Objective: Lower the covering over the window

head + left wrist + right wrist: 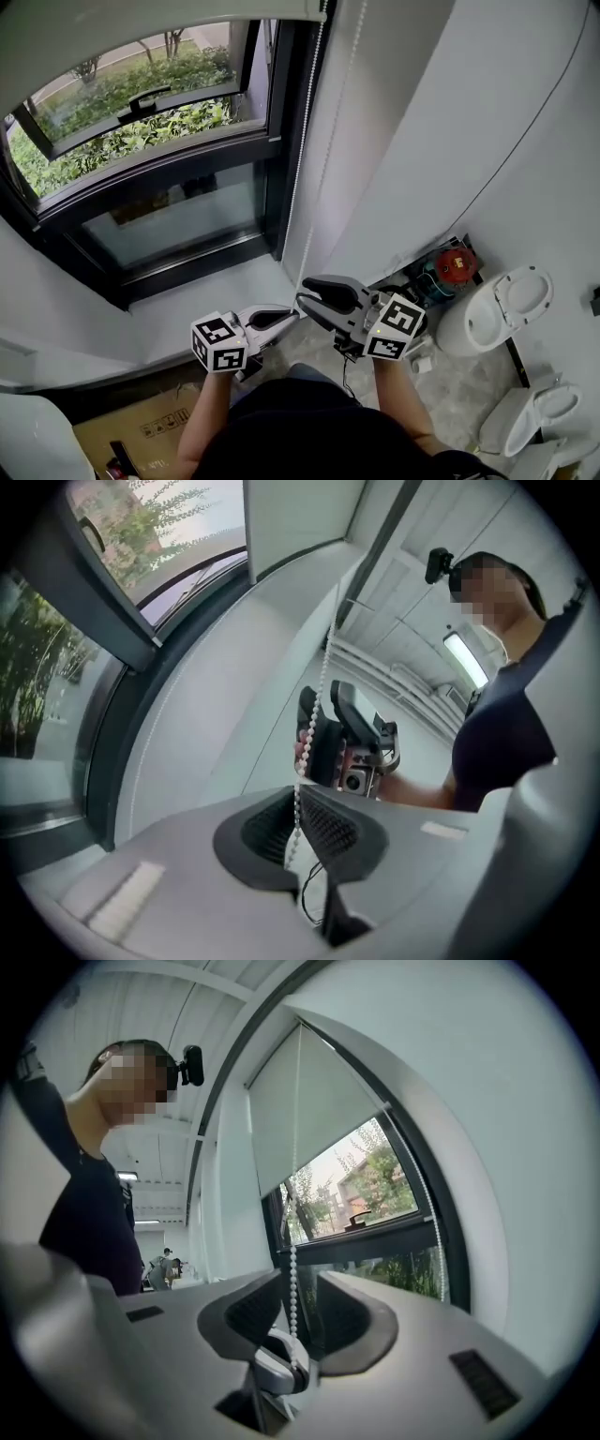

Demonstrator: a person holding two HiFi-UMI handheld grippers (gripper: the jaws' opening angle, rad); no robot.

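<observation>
Bead chain (313,714) tight in closed left claw (298,817), apparently loose between parted right claw (298,1293).

R tongs (296,1290) apart, bead chain (292,1260) between.

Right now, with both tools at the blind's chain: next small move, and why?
Probably close the right tool on the bead chain. Its jaws stand apart with the chain hanging between them, unclamped, while the left tool is shut on it below. The blind covers only the top of the window, so the pulling likely has to go on.
</observation>
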